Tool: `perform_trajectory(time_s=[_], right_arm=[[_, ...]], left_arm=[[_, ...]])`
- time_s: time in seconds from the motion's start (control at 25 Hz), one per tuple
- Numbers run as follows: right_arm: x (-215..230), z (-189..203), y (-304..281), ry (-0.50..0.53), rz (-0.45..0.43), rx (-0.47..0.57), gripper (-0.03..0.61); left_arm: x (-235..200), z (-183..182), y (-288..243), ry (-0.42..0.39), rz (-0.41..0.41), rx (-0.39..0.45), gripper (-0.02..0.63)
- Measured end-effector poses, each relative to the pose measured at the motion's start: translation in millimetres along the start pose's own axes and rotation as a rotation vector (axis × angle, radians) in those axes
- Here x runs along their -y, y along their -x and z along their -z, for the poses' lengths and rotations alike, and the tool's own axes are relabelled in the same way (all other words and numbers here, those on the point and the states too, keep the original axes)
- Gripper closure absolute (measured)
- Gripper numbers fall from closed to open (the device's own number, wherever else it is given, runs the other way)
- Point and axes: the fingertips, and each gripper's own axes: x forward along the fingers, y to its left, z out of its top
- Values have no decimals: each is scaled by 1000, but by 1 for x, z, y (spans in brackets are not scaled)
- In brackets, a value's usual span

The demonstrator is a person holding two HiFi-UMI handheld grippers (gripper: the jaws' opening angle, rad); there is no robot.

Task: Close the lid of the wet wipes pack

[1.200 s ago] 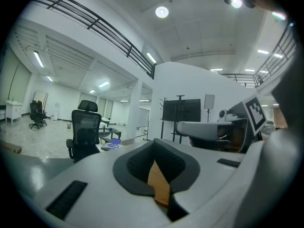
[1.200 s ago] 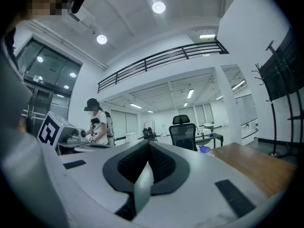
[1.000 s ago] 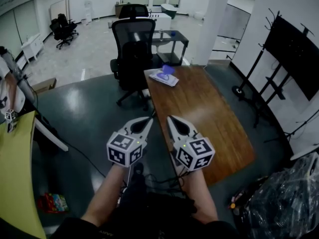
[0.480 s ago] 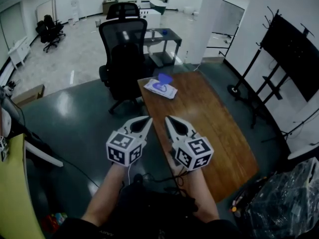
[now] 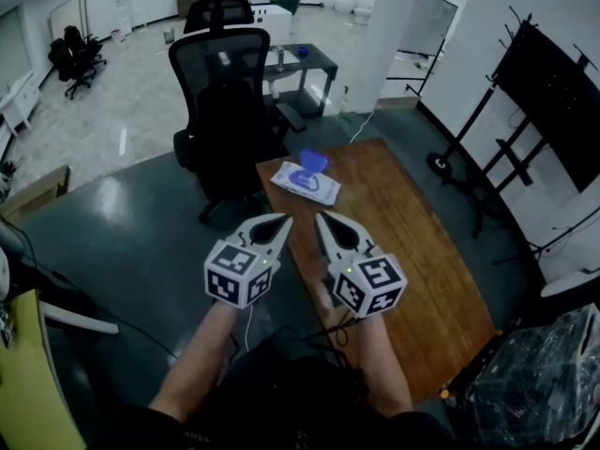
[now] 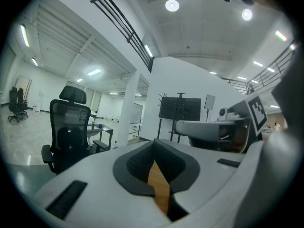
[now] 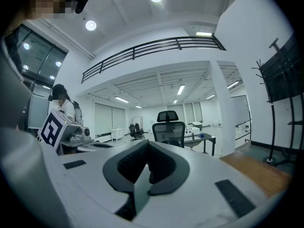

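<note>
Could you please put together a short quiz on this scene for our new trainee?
1. True or false: the wet wipes pack lies on the wooden table with its blue lid standing open.
2. Which thing stands by the table's far end? A) a black office chair B) a stepladder C) a shopping trolley
3. In a few words: what do the left gripper and the right gripper hold?

Key:
1. True.
2. A.
3. Nothing. Both are shut and empty, and both are short of the pack.
</note>
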Motion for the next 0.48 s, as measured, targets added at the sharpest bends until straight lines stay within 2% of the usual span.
perform_trajectory(time_s=[0.48], right_arm=[[63,22,-65,-38,43,-44,568]], left_arm=[[-59,19,-69,-3,17,-89,607]])
